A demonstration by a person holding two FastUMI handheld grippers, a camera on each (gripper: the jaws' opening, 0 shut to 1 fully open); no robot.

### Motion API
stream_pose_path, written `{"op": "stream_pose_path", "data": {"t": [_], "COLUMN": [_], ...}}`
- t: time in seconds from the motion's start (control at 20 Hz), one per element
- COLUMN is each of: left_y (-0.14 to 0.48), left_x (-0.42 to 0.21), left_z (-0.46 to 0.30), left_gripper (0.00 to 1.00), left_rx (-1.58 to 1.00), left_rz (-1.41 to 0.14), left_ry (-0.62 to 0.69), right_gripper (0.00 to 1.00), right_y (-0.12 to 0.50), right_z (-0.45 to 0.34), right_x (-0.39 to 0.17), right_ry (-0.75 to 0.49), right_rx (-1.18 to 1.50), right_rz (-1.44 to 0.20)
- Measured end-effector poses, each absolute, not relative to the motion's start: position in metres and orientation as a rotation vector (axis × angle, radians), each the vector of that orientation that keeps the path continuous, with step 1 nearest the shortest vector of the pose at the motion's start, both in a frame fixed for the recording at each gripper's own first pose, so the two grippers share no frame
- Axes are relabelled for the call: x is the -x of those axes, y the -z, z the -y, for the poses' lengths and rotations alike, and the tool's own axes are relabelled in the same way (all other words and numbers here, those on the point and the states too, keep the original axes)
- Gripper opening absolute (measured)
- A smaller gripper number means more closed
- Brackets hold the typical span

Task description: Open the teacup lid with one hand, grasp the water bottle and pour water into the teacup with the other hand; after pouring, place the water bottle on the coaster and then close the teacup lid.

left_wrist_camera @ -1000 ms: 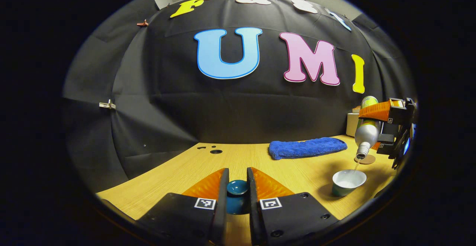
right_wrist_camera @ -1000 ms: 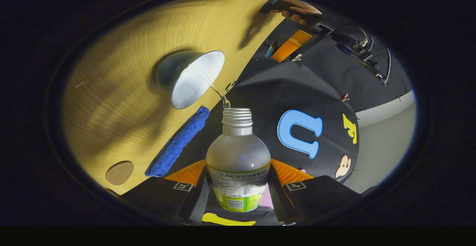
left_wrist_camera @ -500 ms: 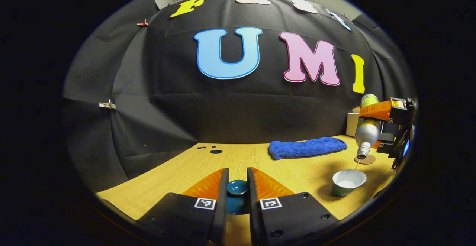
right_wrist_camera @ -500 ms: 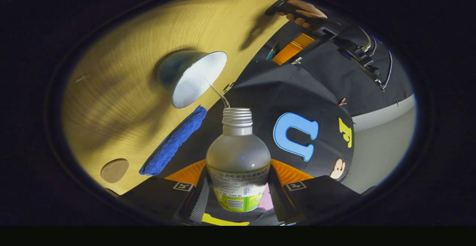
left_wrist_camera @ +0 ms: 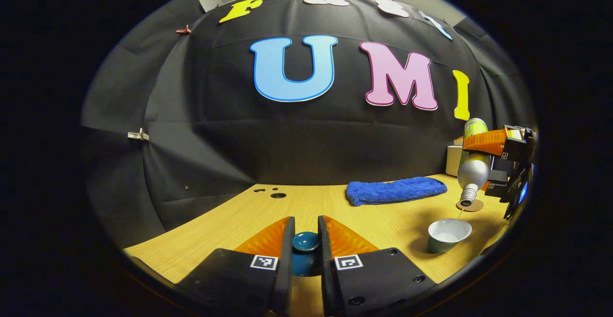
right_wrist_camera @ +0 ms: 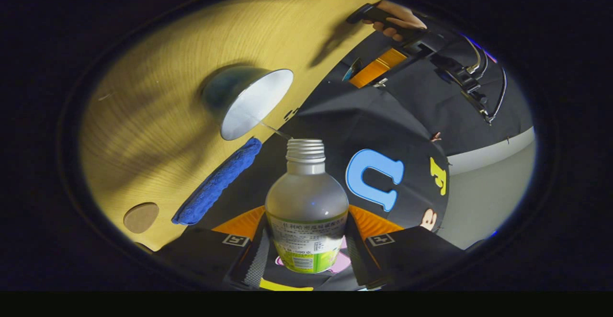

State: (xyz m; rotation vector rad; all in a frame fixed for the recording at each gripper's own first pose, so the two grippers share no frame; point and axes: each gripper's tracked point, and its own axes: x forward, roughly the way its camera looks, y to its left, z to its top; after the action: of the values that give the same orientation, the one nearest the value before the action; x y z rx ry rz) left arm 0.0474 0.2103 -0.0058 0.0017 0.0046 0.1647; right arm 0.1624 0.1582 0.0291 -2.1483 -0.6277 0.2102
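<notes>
Left gripper (left_wrist_camera: 305, 254): both fingers are clenched on the knob of the teal lid (left_wrist_camera: 305, 241), which is held above the near part of the table (left_wrist_camera: 306, 207). In the right gripper view this gripper (right_wrist_camera: 366, 68) appears far off, with a hand (right_wrist_camera: 400, 17) on its handle.

Right gripper (right_wrist_camera: 306, 254): both fingers press the sides of the bottle (right_wrist_camera: 306, 211), grasping it at its labelled lower body. The bottle is uncapped and tipped steeply, neck downward. In the left gripper view the right gripper (left_wrist_camera: 503, 159) and bottle (left_wrist_camera: 471, 171) sit at the far right, with the bottle mouth just above and behind the cup (left_wrist_camera: 448, 234).

A thin stream of water (right_wrist_camera: 274, 130) runs from the bottle mouth into the cup (right_wrist_camera: 249, 101), which stands open and upright on the table, white inside and dark teal outside.

Label: green and white with small print, too small to read.

Surroundings: a round brown coaster (left_wrist_camera: 471, 206) lies bare on the table just behind the cup; a blue cloth (left_wrist_camera: 395, 190) lies along the back edge. The table is light wood-grain with a cable hole (left_wrist_camera: 278, 195) near the rear. A white box (left_wrist_camera: 454, 160) stands in the back right corner against the black cloth wall (left_wrist_camera: 215, 140).
</notes>
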Motion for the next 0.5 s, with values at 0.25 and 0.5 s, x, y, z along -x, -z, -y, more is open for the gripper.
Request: {"op": "stream_pose_path", "data": {"t": [0.25,0.5], "left_y": [0.0051,0.0059], "left_x": [-0.0478,-0.0475], "left_z": [-0.2104,-0.2104], "left_gripper": [0.29,0.29], "left_rx": [-0.002,-0.002], "left_rz": [-0.005,-0.005], "left_ry": [-0.165,-0.165], "right_gripper": [0.76,0.74], "right_y": [-0.0313,-0.035], "right_z": [-0.1604,-0.1603], "right_x": [-0.1612,-0.159], "right_ry": [-0.208,-0.199], "right_rx": [2.157,2.154], "right_rz": [0.651,0.661]}}
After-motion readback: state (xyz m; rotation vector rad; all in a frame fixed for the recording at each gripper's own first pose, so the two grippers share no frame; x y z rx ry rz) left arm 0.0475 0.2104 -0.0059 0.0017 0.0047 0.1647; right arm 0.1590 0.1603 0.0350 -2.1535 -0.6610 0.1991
